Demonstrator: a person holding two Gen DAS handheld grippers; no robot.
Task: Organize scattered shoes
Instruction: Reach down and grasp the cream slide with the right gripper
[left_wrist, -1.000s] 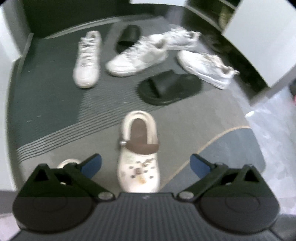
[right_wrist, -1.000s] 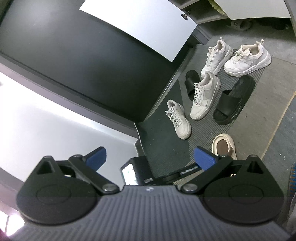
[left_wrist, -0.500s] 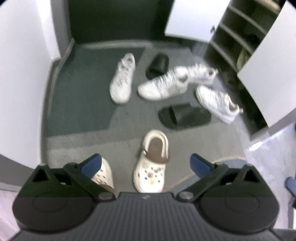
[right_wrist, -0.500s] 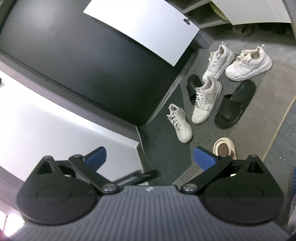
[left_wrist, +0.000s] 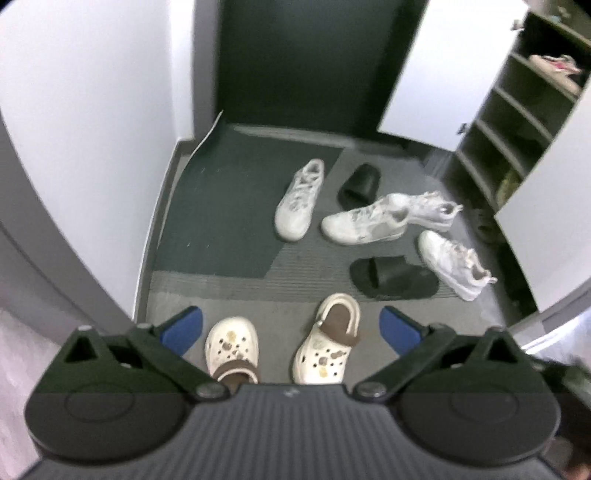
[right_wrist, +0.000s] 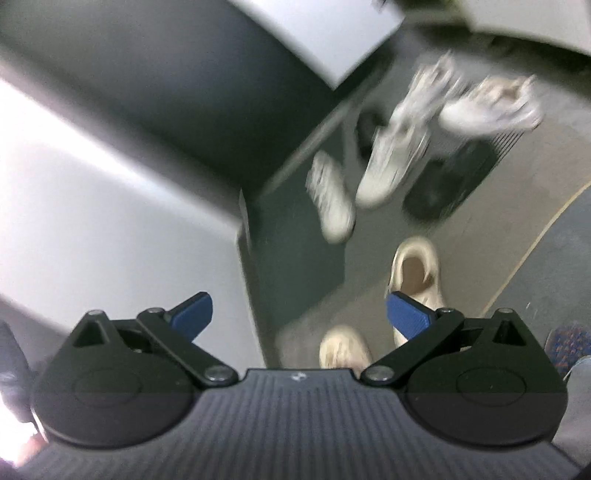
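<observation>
While both the left gripper (left_wrist: 291, 326) and right gripper (right_wrist: 299, 317) hang with jaws wide and empty, 8 shoes lie on the floor mat (left_wrist: 221, 221): 2 cream clogs (left_wrist: 232, 349) nearest, 4 white sneakers (left_wrist: 299, 199) beyond, 2 black slides (left_wrist: 393, 277) among them. Right view blurred.
</observation>
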